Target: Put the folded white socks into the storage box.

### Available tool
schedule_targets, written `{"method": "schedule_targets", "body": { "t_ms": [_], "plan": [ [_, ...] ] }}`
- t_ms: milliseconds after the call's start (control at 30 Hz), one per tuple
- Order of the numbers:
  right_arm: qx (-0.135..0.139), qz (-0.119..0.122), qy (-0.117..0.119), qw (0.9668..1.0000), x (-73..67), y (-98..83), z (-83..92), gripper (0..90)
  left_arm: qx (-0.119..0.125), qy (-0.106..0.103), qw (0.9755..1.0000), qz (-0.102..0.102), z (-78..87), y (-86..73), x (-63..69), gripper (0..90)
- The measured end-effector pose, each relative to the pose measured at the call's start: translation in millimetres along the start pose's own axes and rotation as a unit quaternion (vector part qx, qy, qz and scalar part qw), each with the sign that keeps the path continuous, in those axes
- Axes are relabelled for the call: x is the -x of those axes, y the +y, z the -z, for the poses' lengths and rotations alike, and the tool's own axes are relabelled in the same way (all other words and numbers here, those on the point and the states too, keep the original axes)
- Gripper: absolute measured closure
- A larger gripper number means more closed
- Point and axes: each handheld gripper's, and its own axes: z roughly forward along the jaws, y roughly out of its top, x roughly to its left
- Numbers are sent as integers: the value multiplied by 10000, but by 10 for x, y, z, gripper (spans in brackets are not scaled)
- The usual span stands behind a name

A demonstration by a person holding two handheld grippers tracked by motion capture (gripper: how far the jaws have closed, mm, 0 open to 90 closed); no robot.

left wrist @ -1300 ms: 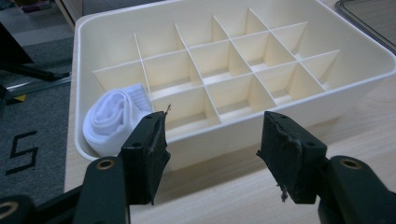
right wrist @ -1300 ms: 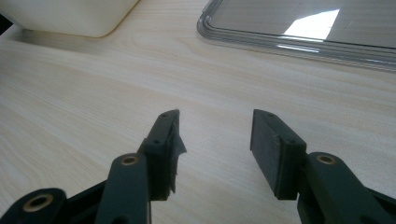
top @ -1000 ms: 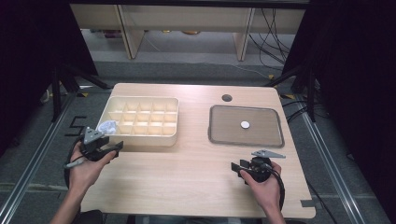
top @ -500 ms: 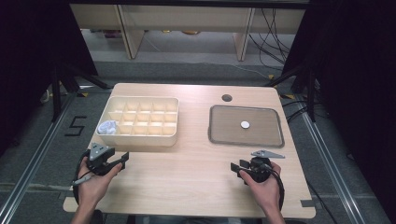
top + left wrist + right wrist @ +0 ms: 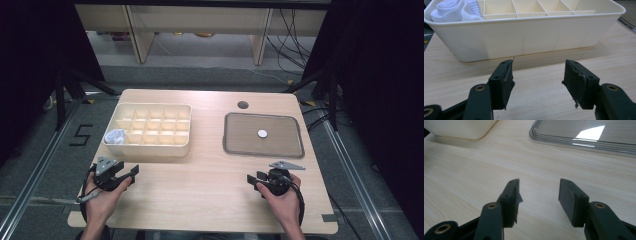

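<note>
Matt pale wood table point(image 5: 200, 175), smooth cream plastic organiser point(image 5: 529, 37), glossy grey tray point(image 5: 584, 137)

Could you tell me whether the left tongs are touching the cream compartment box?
Apart. The left gripper view shows a strip of bare table between the open left tongs and the cream compartment box.

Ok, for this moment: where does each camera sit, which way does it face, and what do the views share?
High view: above the person's side, looking forward and down on the table; both hands, left gripper, right gripper.
Left gripper view: low behind open jaws, facing the compartment box holding a white sock.
Right gripper view: low behind open jaws, facing the grey tray.
All share the box.
</note>
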Motion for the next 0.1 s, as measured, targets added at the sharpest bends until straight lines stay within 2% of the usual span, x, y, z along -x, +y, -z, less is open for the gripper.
{"method": "schedule_targets", "body": {
  "t_ms": [100],
  "plan": [
    [-6,10,-33,10000,1,-1,-5,519,12,4,10000,14,3,1,-5,397]
  ]
}}
